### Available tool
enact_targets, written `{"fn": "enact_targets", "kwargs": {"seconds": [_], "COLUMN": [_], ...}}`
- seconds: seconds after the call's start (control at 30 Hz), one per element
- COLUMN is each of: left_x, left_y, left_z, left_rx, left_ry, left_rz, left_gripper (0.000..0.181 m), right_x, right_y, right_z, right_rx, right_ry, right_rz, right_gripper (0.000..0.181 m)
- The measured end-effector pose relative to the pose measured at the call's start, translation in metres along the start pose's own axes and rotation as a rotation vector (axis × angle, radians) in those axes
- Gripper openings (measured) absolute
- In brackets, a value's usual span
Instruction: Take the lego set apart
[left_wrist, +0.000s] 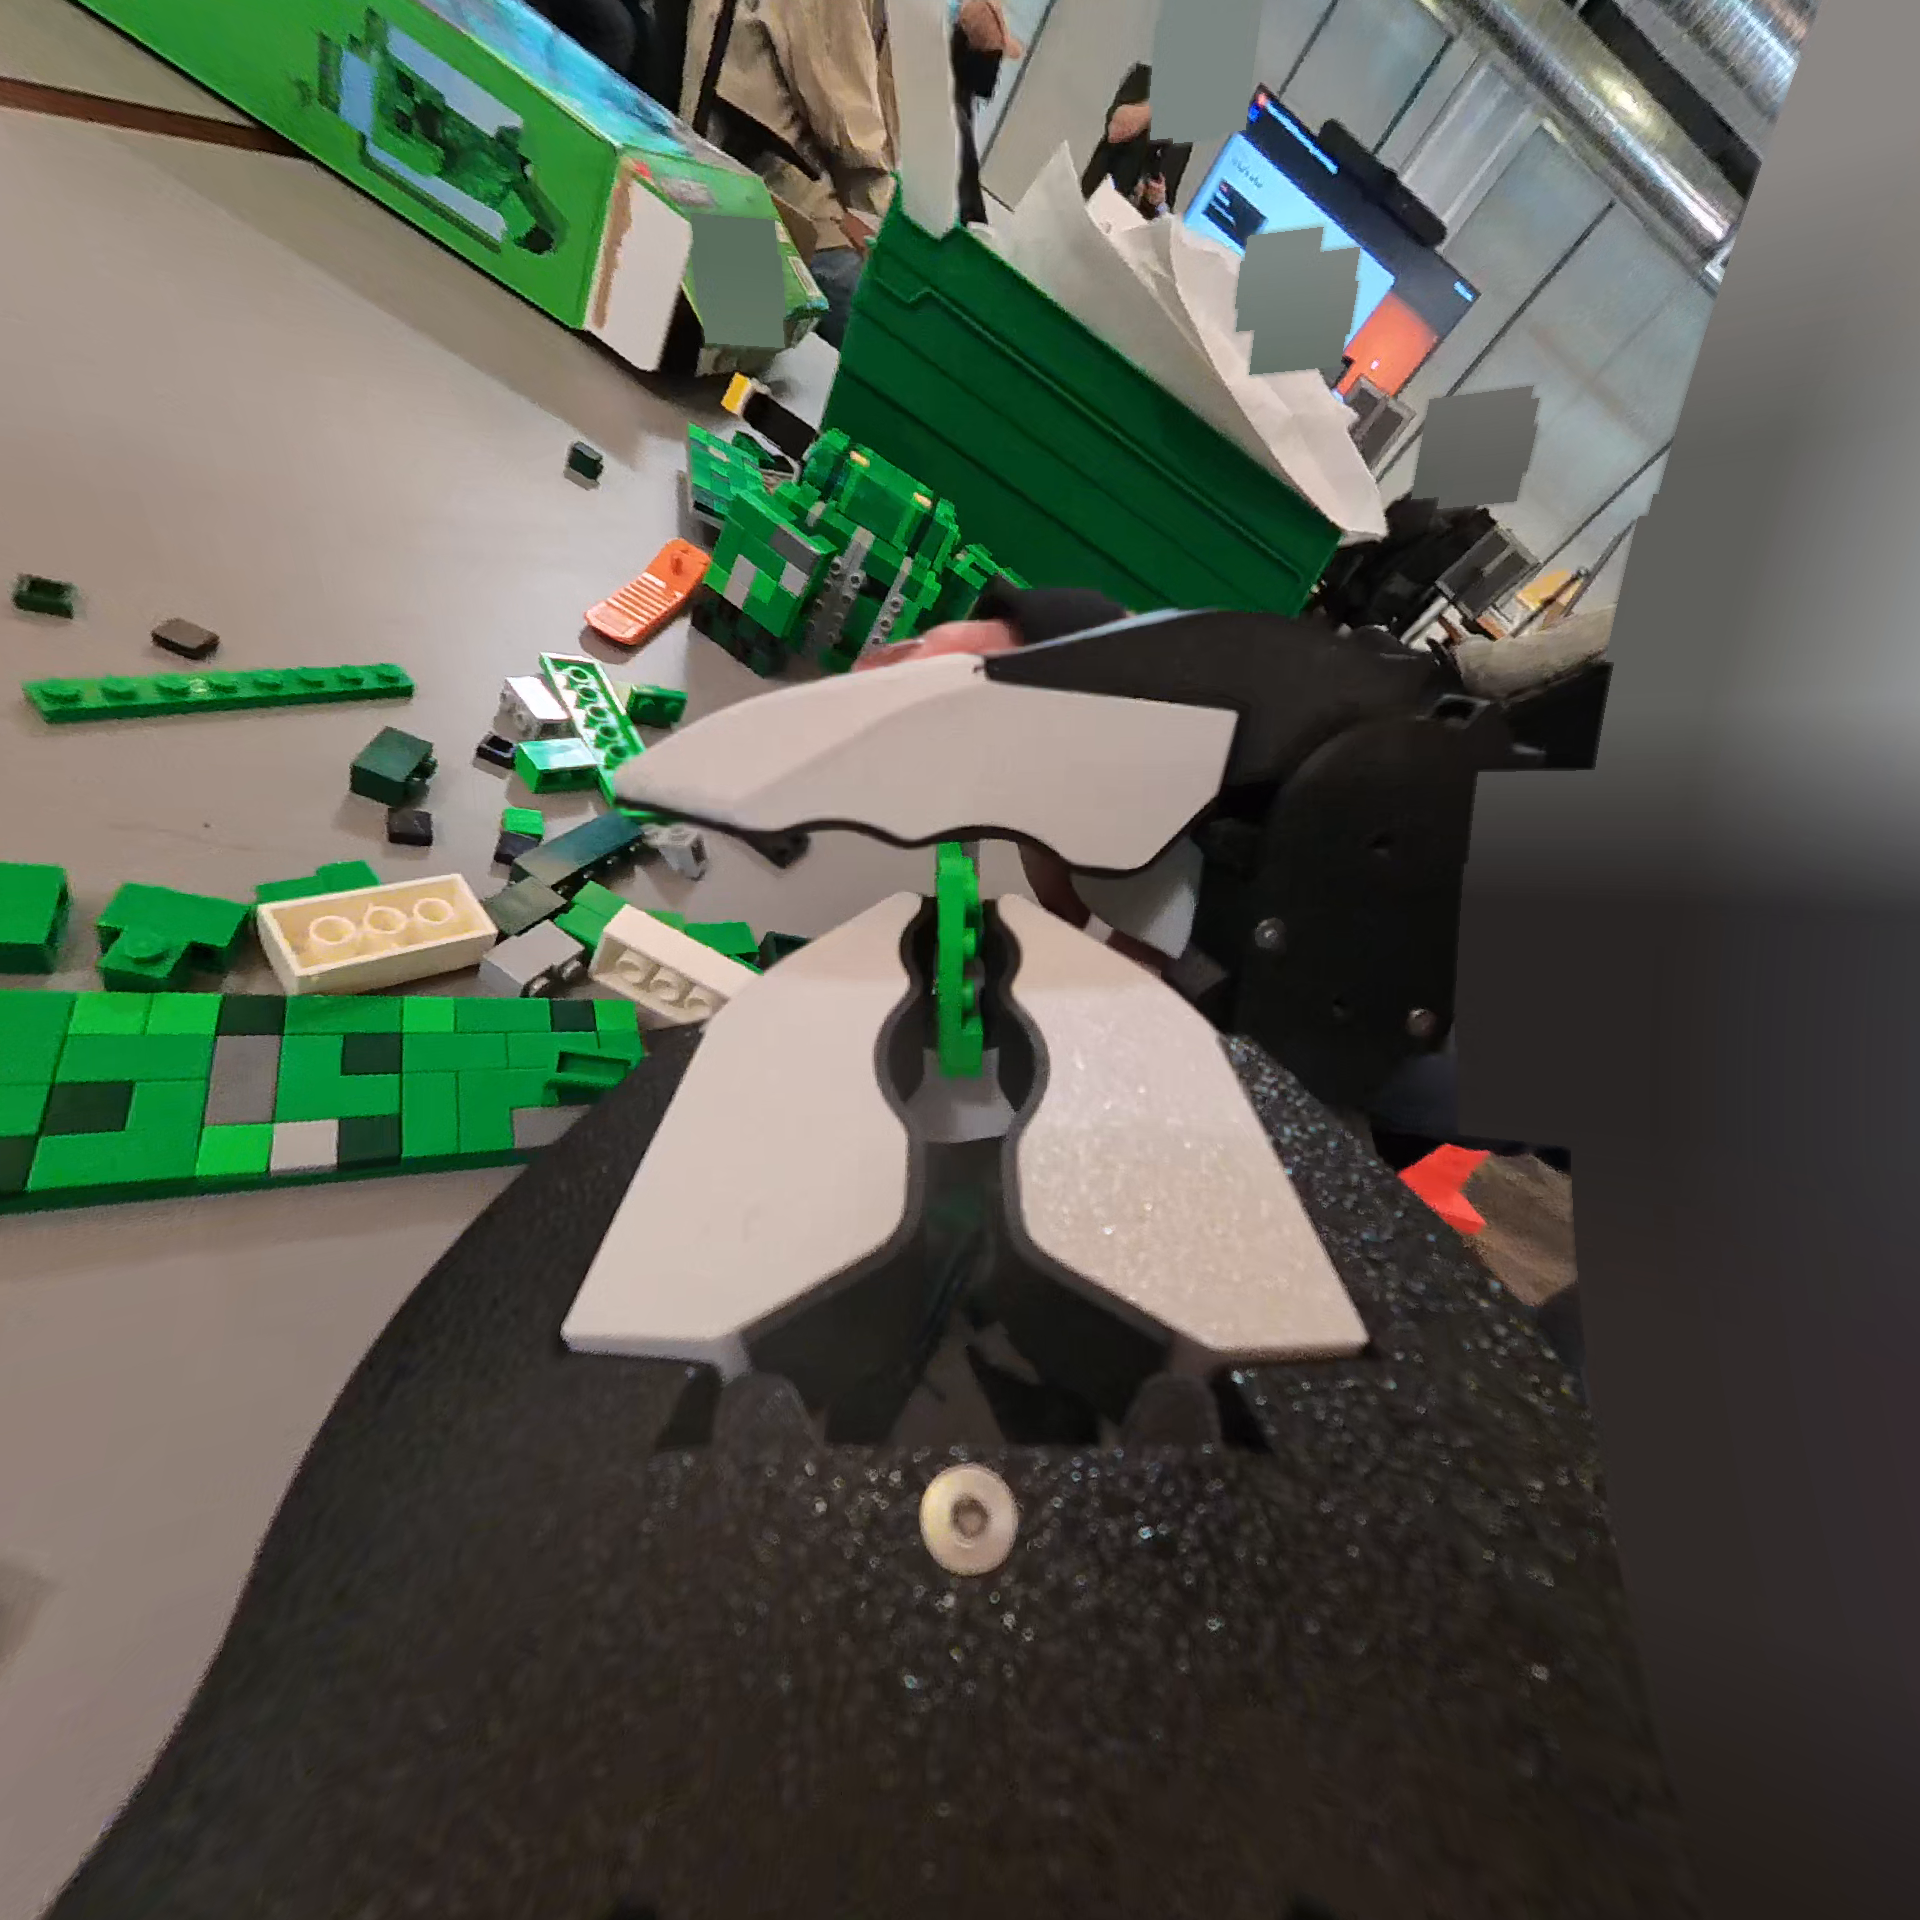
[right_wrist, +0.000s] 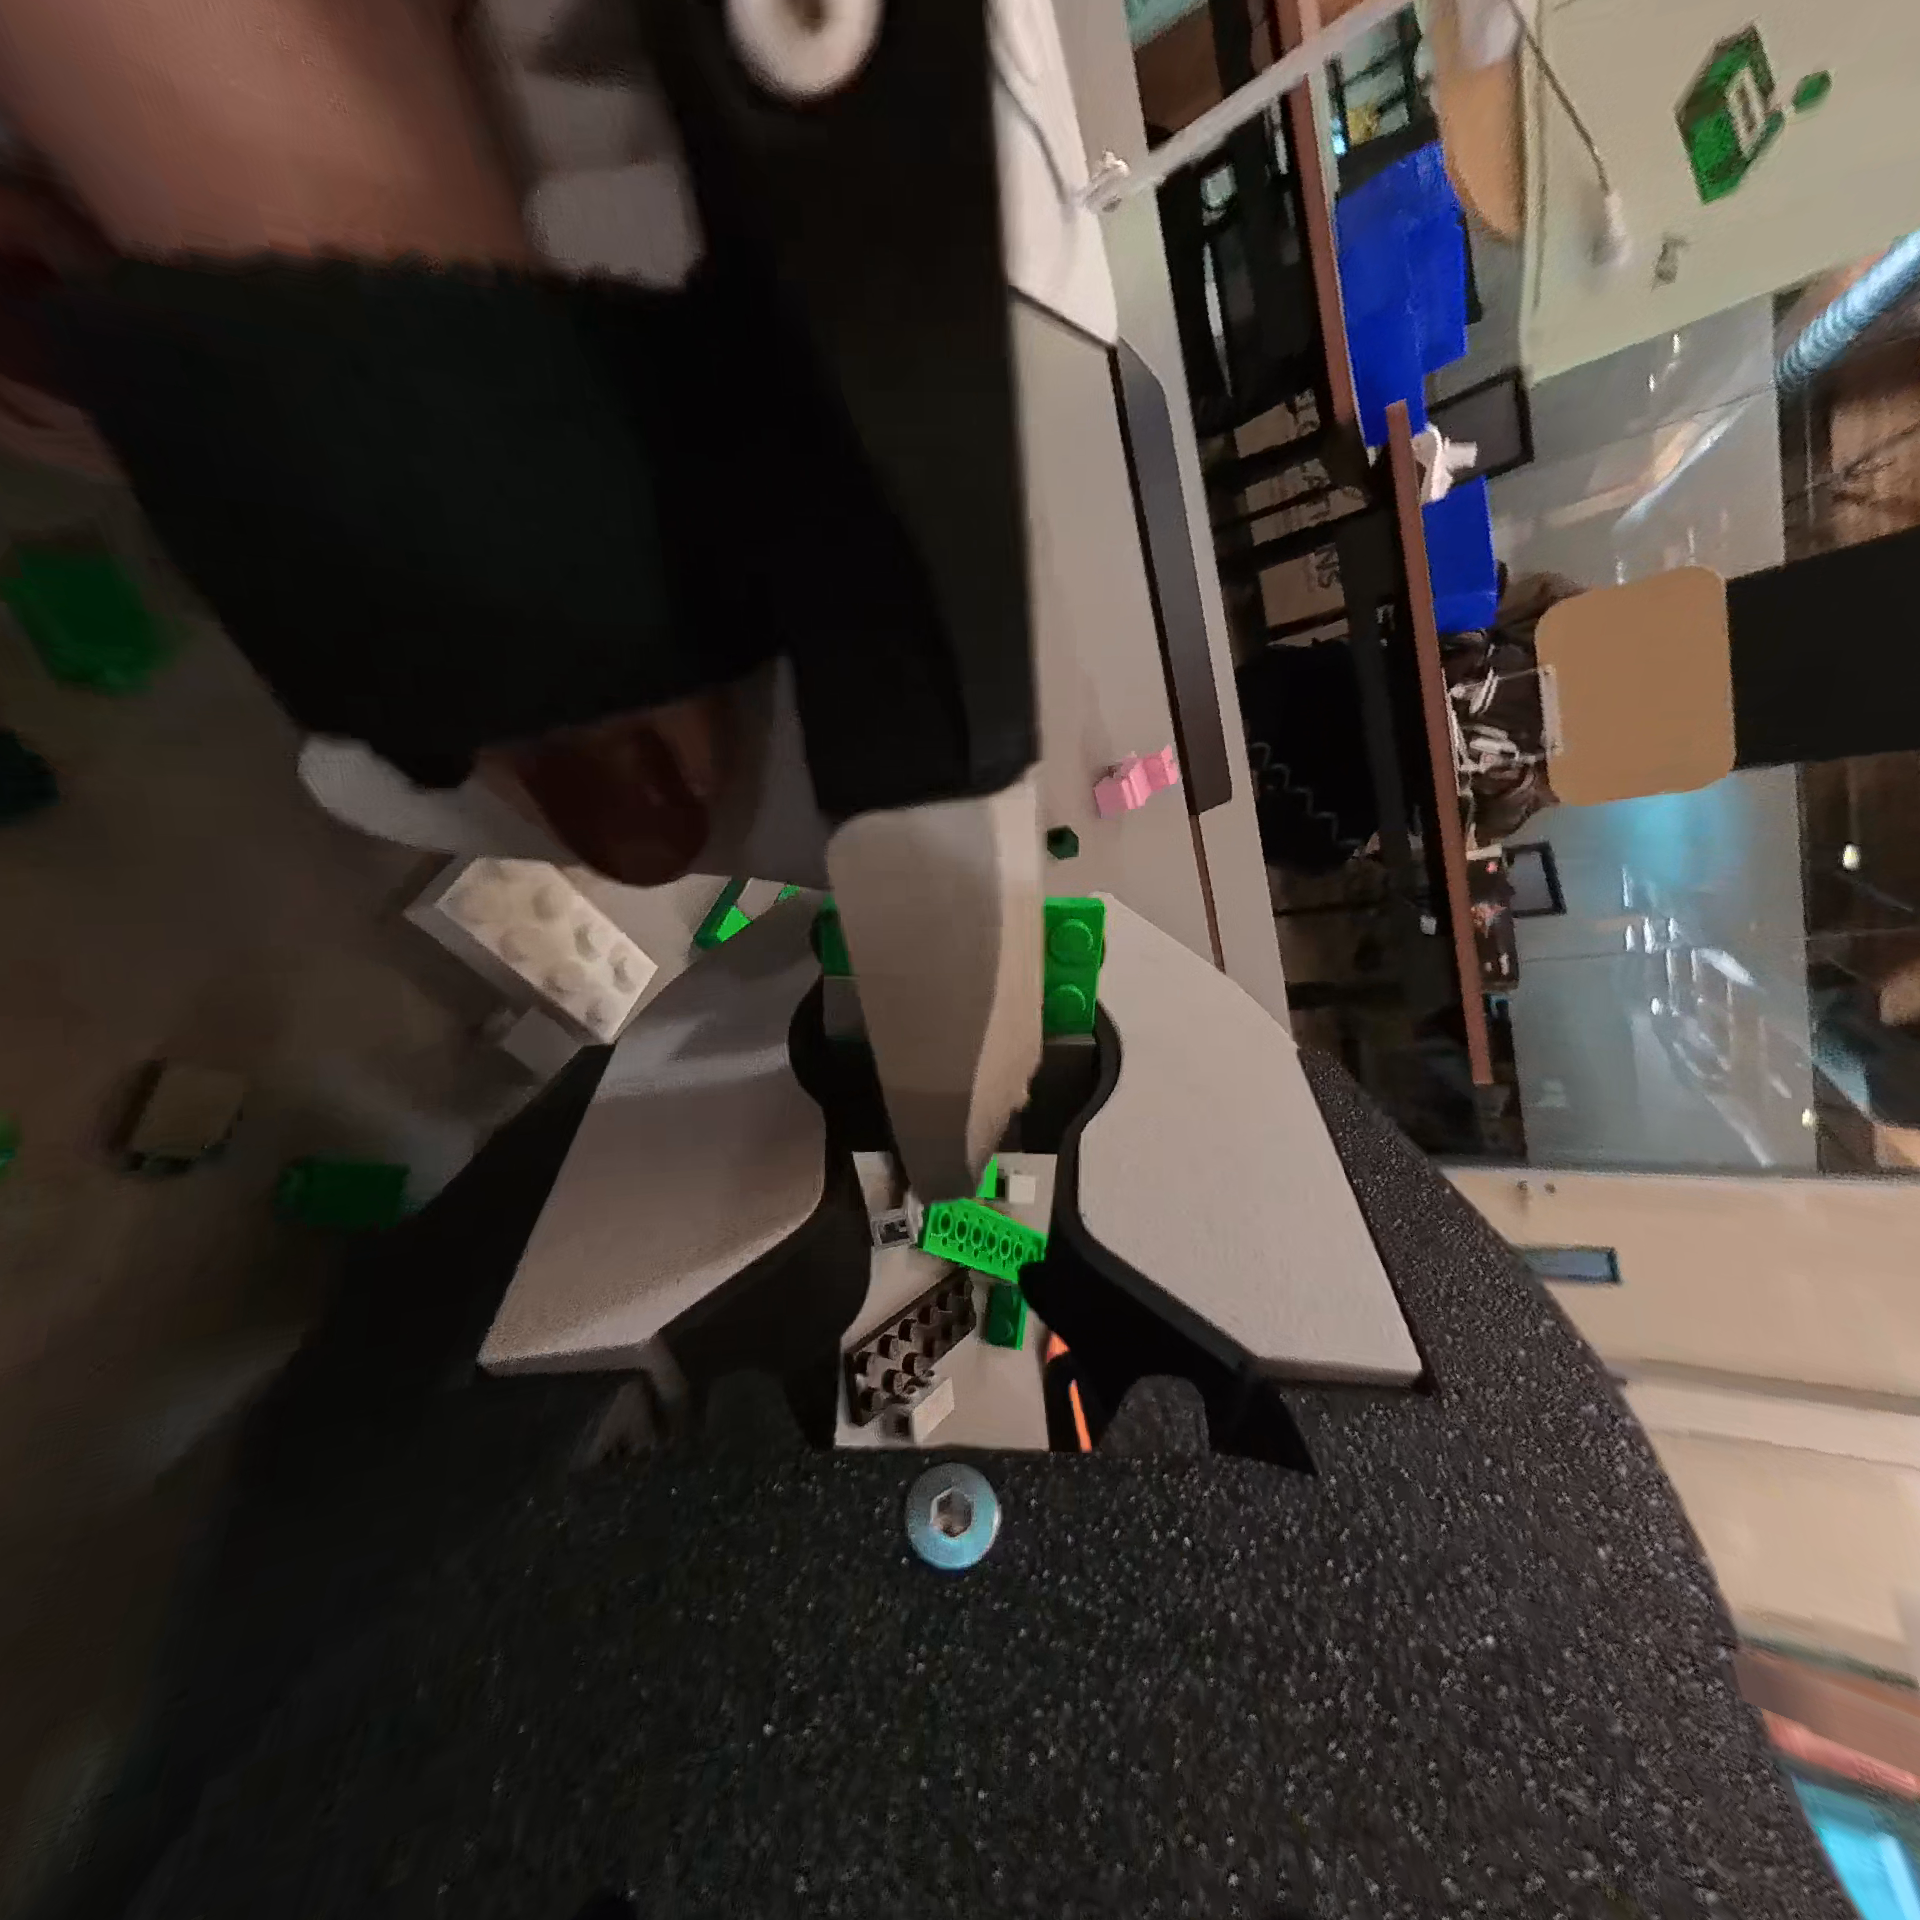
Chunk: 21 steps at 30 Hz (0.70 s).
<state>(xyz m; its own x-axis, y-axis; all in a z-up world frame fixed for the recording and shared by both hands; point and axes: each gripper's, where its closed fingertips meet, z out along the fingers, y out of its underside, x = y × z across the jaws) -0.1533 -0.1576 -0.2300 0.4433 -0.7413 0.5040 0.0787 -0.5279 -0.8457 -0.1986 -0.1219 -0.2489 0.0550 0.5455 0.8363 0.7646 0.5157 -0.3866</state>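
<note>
In the left wrist view my left gripper (left_wrist: 958, 935) is shut on a small green plate (left_wrist: 958, 997), held edge-on above the table. My right gripper (left_wrist: 935, 769) crosses just in front of it, and the plate's far end runs in under its white finger. In the right wrist view the same green plate (right_wrist: 1073, 966) sits between the fingers of my right gripper (right_wrist: 951, 925), with a finger of the left gripper (right_wrist: 925, 997) lying over its middle. A part-built green model (left_wrist: 831, 561) lies farther back on the table.
Loose pieces cover the table: a tiled green panel (left_wrist: 260, 1091), white bricks (left_wrist: 374, 930), a long green plate (left_wrist: 218, 691) and an orange brick separator (left_wrist: 644, 597). A green bin (left_wrist: 1039, 436) with paper and the set's box (left_wrist: 447, 145) stand behind. People stand beyond.
</note>
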Motion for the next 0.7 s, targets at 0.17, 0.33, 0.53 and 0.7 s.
{"fn": "enact_targets", "kwargs": {"seconds": [0.17,0.33,0.53,0.7], "left_x": [0.002,-0.005,-0.007,-0.007], "left_y": [0.004,-0.003,-0.003,-0.005], "left_z": [-0.002,-0.006,-0.007,-0.007], "left_rx": [-0.047,0.000,0.013,0.038], "left_ry": [-0.007,-0.053,-0.046,-0.026], "left_rz": [0.052,-0.004,-0.044,-0.100], "left_gripper": [0.006,0.006,0.006,0.006], "right_x": [-0.004,0.007,0.004,0.007], "right_y": [-0.006,-0.004,-0.004,-0.003], "right_z": [-0.003,-0.001,0.000,0.000], "right_rx": [0.061,0.034,0.009,-0.011], "right_ry": [-0.011,0.044,0.066,0.098], "right_rz": [-0.049,0.034,-0.032,-0.068], "right_gripper": [0.039,0.057,0.043,0.043]}}
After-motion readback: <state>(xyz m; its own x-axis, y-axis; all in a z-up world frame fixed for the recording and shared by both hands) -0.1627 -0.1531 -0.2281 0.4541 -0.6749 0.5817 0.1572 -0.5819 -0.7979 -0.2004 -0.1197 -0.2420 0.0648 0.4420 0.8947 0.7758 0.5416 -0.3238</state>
